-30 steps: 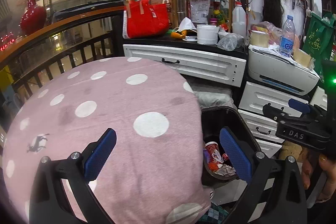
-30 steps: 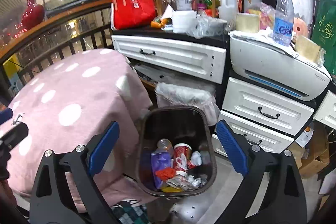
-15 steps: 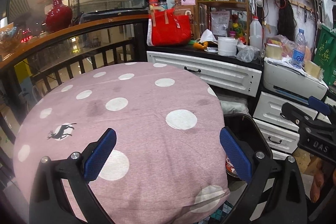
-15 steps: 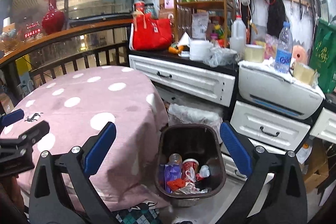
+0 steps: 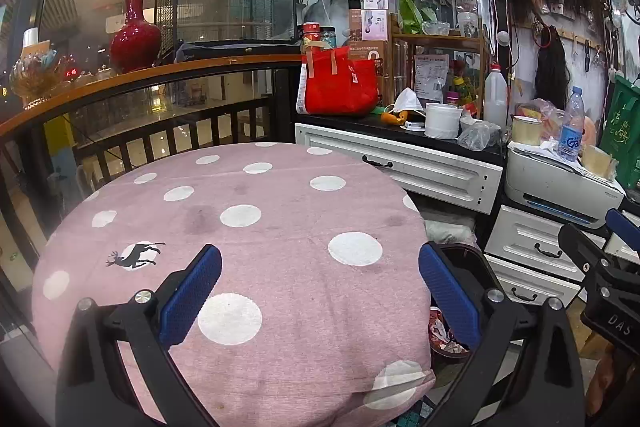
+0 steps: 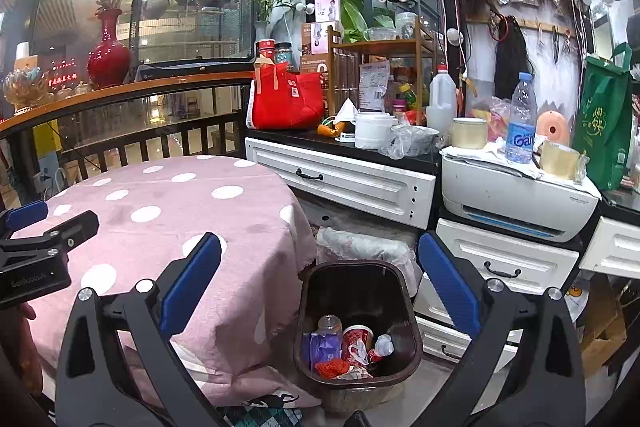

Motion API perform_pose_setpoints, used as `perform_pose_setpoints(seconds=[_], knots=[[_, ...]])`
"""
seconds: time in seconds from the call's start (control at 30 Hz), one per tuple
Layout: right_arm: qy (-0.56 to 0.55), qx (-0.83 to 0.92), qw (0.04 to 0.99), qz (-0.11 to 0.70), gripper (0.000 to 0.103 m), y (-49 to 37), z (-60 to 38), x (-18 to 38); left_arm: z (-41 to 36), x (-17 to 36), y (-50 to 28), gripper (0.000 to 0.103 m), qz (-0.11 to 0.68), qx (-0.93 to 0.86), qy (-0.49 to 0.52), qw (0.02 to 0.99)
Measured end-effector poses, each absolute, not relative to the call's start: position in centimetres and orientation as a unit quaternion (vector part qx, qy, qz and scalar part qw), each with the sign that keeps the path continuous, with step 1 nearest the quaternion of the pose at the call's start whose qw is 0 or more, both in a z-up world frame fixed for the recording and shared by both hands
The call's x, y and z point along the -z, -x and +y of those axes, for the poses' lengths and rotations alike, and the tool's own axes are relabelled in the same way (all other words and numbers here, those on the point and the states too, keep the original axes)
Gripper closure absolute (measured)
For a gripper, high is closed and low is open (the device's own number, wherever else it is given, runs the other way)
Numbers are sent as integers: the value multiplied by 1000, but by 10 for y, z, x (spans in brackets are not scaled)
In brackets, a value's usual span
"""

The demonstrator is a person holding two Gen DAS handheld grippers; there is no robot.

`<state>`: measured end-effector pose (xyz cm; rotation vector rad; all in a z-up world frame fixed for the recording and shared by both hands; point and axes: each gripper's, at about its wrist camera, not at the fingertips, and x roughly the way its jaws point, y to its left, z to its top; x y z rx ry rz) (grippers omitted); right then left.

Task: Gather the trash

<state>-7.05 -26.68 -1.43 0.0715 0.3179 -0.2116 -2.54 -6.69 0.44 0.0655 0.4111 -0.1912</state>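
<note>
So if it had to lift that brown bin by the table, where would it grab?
Probably the bin rim, from above. It stands upright and open-topped, and its near edge is bare. One finger could go inside and one outside. The table crowds its left side, so the right gripper, open, suits best.

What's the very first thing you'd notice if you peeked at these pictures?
Probably the big pink tablecloth with white polka dots and a little black deer, filling the middle under the open left gripper. Next, the brown trash bin on the floor beside the table, with cups and wrappers inside. Far behind on the railing ledge, a shiny red vase stands out.
</note>
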Motion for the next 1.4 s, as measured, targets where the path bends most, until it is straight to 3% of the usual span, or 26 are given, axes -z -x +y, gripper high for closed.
perform_pose_setpoints(seconds=[1.4], knots=[[-46, 107, 979, 169, 6, 69, -269, 19, -61, 3, 23, 5, 212, 92, -31, 972]])
